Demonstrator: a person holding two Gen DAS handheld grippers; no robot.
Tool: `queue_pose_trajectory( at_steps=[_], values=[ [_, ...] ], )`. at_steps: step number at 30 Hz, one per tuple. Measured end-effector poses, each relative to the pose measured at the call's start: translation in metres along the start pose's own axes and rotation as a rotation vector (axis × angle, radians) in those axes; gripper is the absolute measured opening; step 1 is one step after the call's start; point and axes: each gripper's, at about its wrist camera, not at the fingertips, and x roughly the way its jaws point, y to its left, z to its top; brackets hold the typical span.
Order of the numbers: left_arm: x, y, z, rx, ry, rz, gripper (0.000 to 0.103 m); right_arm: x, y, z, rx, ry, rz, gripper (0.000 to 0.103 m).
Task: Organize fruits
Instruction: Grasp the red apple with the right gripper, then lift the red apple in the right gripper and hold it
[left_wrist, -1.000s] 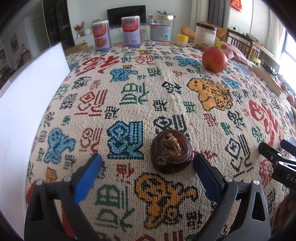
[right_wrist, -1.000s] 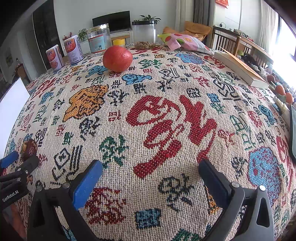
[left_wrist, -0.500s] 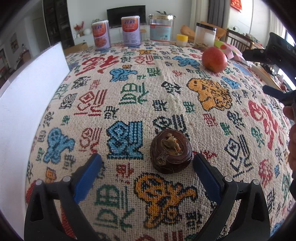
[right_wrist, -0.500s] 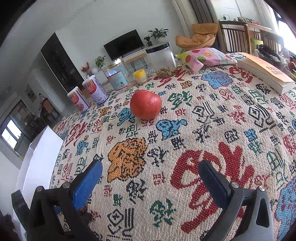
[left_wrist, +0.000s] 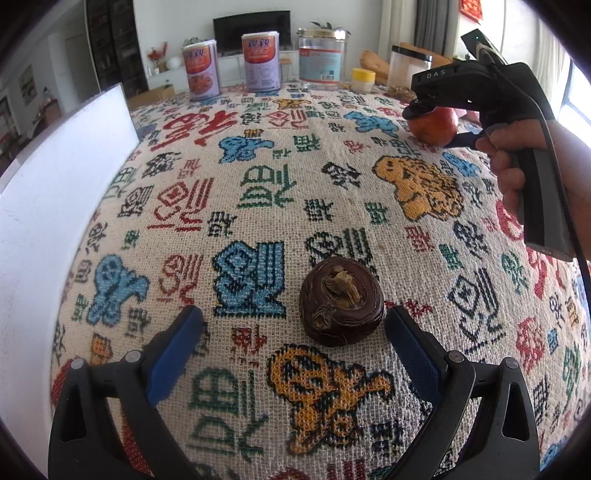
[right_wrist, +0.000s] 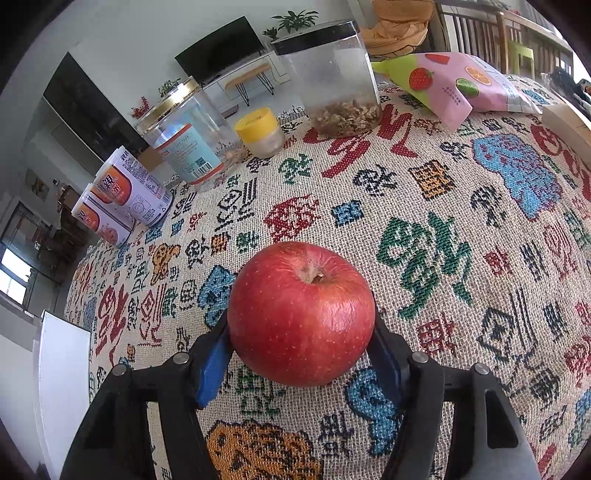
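Note:
A red apple (right_wrist: 301, 314) sits on the patterned tablecloth between the pads of my right gripper (right_wrist: 301, 343), which is shut on it. The apple also shows in the left wrist view (left_wrist: 434, 125) at the far right, under the right gripper (left_wrist: 439, 125). A dark brown mangosteen (left_wrist: 341, 306) lies on the cloth just ahead of my left gripper (left_wrist: 291, 332), which is open, the fruit close to the right pad.
A white box (left_wrist: 48, 206) stands along the left. At the back are two cans (left_wrist: 201, 70), a large clear jar (right_wrist: 184, 136), a small yellow-lidded jar (right_wrist: 260, 129), a black-lidded container (right_wrist: 332, 74) and a snack bag (right_wrist: 454, 85).
My right gripper has moved forward across the table to the apple and closed around it. The left gripper and the mangosteen have not moved.

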Motion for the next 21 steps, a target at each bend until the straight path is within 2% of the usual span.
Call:
queue_pose_trajectory(
  at_steps=[2,6,10,13,16,19,21],
  values=[
    [0.000,0.000,0.000,0.000,0.000,0.000,0.099,-0.009,-0.005,-0.007,-0.032,-0.017,0.010,0.067],
    [0.000,0.001,0.000,0.000,0.000,0.000,0.099,-0.050,-0.015,-0.030,-0.066,-0.042,0.089,0.067],
    [0.000,0.001,0.000,0.000,0.000,0.000,0.099,-0.106,-0.023,-0.077,-0.173,-0.057,0.095,0.067],
    [0.000,0.001,0.000,0.000,0.000,0.000,0.100,-0.141,-0.027,-0.127,-0.289,-0.098,0.012,0.067],
    [0.000,0.000,0.000,0.001,0.000,0.003,0.100,-0.145,-0.028,-0.170,-0.388,-0.141,-0.113,0.067],
    [0.001,0.000,0.000,0.001,0.001,0.003,0.100,-0.126,-0.032,-0.192,-0.427,-0.107,-0.188,0.068],
    [0.001,0.000,0.000,0.001,0.000,0.003,0.100,-0.121,-0.036,-0.194,-0.407,-0.120,-0.185,0.068]
  ],
)
